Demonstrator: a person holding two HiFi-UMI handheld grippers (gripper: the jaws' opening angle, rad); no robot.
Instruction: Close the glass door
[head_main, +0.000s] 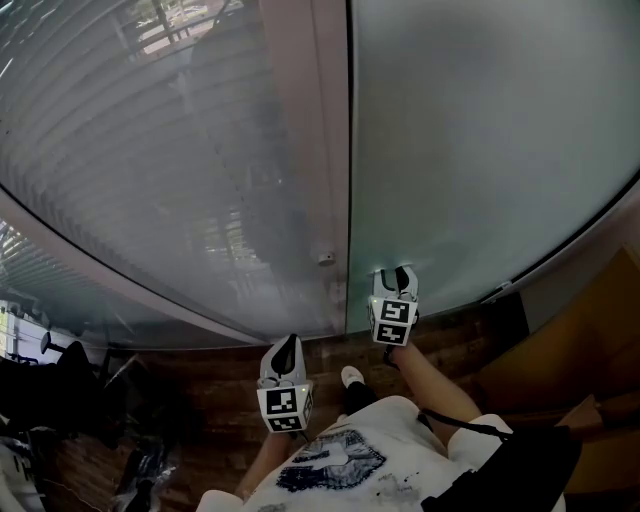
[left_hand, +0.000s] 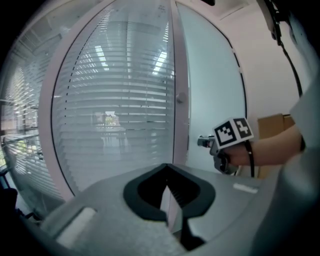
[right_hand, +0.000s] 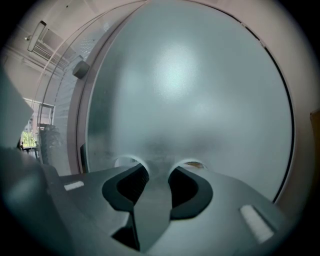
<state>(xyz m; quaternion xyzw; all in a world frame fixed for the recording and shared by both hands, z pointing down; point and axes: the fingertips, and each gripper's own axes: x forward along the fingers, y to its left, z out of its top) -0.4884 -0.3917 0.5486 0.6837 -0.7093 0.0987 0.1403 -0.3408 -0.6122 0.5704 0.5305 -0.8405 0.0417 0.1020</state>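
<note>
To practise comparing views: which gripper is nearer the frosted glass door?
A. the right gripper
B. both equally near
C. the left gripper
A: in the head view the right gripper is up at the frosted glass door, while the left gripper is farther from it.

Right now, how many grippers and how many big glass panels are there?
Grippers: 2 (left gripper, right gripper)
Glass panels: 2 (frosted glass door, glass panel with blinds)
Total: 4
</note>
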